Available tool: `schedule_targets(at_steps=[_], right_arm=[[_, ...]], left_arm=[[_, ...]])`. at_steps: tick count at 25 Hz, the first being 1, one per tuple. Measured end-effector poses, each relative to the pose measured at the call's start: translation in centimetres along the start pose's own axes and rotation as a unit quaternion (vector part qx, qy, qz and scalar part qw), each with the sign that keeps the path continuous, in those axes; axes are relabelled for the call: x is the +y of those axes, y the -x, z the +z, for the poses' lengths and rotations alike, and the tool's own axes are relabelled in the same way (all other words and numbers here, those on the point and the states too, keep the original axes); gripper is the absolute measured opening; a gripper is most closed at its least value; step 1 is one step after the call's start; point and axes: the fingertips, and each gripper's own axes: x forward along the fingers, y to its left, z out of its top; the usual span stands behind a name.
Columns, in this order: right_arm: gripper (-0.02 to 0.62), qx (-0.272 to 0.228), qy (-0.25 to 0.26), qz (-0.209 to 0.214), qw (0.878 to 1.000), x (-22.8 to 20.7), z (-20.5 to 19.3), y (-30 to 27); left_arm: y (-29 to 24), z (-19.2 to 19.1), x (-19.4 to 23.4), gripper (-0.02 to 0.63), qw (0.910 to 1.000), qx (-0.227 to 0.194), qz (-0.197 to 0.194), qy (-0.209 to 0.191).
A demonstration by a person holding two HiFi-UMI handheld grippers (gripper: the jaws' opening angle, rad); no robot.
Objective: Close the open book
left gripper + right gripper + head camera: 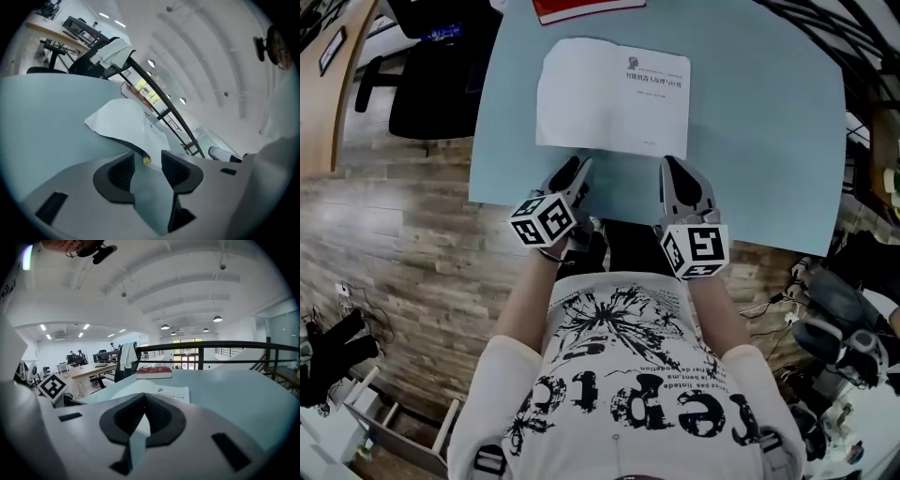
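Note:
An open book lies flat on the light blue table, its white pages up and a line of print on the right-hand page. My left gripper sits just short of the book's near left edge, jaws open with nothing between them. In the left gripper view the book lies right beyond the open left gripper. My right gripper is at the near right corner, its tips together. In the right gripper view the right gripper is shut and empty, with the book right ahead.
A closed red book lies at the table's far edge, also seen as a red book beyond the open one. A black office chair stands left of the table on the wooden floor. Cables and gear lie at the right.

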Motion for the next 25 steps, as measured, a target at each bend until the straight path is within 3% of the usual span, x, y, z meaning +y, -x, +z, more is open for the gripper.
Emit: schedule_targets(at_steps=[3,6,10,13,19,25], right_arm=[[0.012,0.008,0.007,0.002,1.0,-0.8,0.0,-0.3],[0.012,0.014,0.008,-0.002,1.0,-1.6,0.0,-0.4],[0.011,0.022,0.006,-0.003,1.0,-2.2,-0.3,-0.5],[0.012,0.027,0.008,-0.005,1.0,-2.8,-0.5,-0.5],[0.012,0.032,0.007,-0.012,0.999,-3.8,-0.7,-0.2],[0.012,0.03,0.004,-0.018,0.999,-3.8,-0.8,0.3]], left_arm=[[-0.6,0.4,0.7,0.193,0.9971,-0.021,-0.004,0.073],[-1.1,1.3,1.4,0.203,0.9883,-0.048,-0.009,0.144],[-1.4,2.6,3.0,0.204,0.9668,-0.089,-0.014,0.239],[-1.9,3.3,3.9,0.204,0.9509,-0.111,-0.022,0.288],[-1.9,3.3,5.3,0.092,0.9409,-0.125,-0.005,0.314],[-1.8,3.4,5.1,0.047,0.9462,-0.124,-0.004,0.299]])
